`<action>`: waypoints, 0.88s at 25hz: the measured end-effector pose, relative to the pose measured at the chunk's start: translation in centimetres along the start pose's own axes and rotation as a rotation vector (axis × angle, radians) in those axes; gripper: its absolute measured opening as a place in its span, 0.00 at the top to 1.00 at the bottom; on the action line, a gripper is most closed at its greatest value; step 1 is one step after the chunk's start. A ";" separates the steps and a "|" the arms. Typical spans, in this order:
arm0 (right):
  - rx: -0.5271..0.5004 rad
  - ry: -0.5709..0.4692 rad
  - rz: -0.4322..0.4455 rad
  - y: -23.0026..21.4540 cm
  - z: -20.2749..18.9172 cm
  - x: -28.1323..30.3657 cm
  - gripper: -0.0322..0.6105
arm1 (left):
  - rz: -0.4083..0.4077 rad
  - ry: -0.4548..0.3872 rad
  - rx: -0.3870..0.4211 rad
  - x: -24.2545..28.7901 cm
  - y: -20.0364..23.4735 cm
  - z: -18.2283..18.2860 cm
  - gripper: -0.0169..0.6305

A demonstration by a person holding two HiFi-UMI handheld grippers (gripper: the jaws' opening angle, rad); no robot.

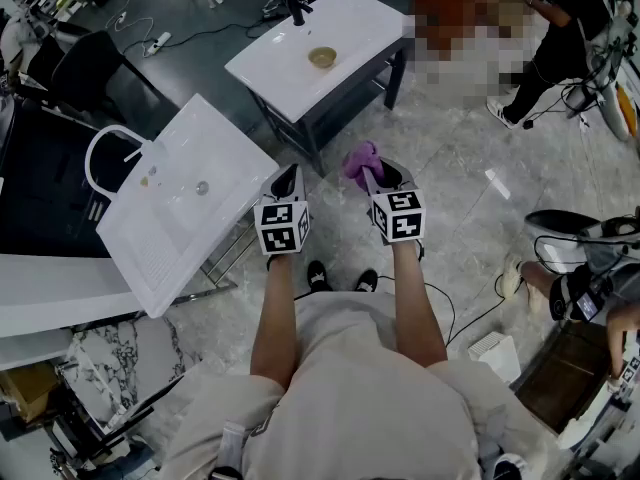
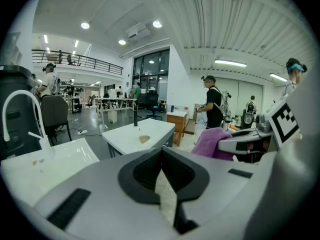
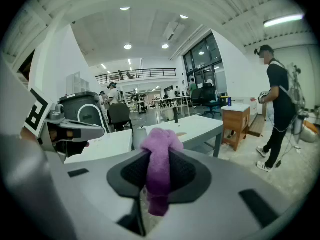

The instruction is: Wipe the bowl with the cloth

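1. Head view: I hold both grippers out in front of me over the bare floor (image 1: 450, 158), not yet at the work. The left gripper (image 1: 289, 175) carries nothing. The right gripper (image 1: 376, 176) has the purple cloth (image 1: 359, 159) bunched at its tip. The bowl (image 1: 322, 57) sits on the white table (image 1: 285, 63) at 12 o'clock from my jaws, well apart from both. A white sink top (image 1: 215, 163) with a looped faucet (image 1: 104, 146) lies at 9 o'clock, just beside the left gripper.

2. Left gripper view: my jaws are together with nothing between them, only a sliver of floor showing below where they meet. Past them the bowl (image 2: 144, 139) stands at 12 o'clock on the table (image 2: 125, 136). The cloth (image 2: 212, 141) hangs from the other gripper at 3 o'clock.

3. Right gripper view: my jaws are clamped on the cloth (image 3: 160, 169), one fold poking up above them and a tail hanging below. The table (image 3: 202, 126) lies ahead at 12 o'clock, with the bowl (image 3: 181, 133) a small tan patch on it. A person (image 3: 280, 114) stands at 3 o'clock, clear of my line.

4. My judgement: this is the carry-in, with the cloth grasped and no wiping begun. Next I need to close on the table, part the left jaws to steady the bowl's rim, and bring the cloth down into the bowl with enough of it free to rub.
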State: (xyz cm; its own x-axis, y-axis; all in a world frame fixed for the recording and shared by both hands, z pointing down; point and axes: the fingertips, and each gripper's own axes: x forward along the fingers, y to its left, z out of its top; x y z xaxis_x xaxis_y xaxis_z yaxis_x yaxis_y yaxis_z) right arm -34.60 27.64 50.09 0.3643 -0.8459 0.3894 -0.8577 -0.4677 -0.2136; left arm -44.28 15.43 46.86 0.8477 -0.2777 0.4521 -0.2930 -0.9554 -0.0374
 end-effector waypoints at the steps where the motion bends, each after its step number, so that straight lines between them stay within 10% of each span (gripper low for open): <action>1: 0.001 0.001 0.003 -0.1 -0.1 -0.2 0.81 | 0.001 -0.002 -0.001 -0.1 -0.2 0.0 0.96; 22: 0.042 -0.009 0.022 -5.1 -2.5 -1.6 0.81 | 0.032 -0.012 -0.090 2.1 -2.6 -2.0 0.96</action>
State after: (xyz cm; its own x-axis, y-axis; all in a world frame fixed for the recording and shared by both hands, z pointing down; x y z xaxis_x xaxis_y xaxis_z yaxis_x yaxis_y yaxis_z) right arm -31.69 32.01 52.82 0.3487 -0.8586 0.3758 -0.8496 -0.4588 -0.2600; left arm -42.63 17.59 49.68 0.8421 -0.3097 0.4416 -0.3583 -0.9332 0.0288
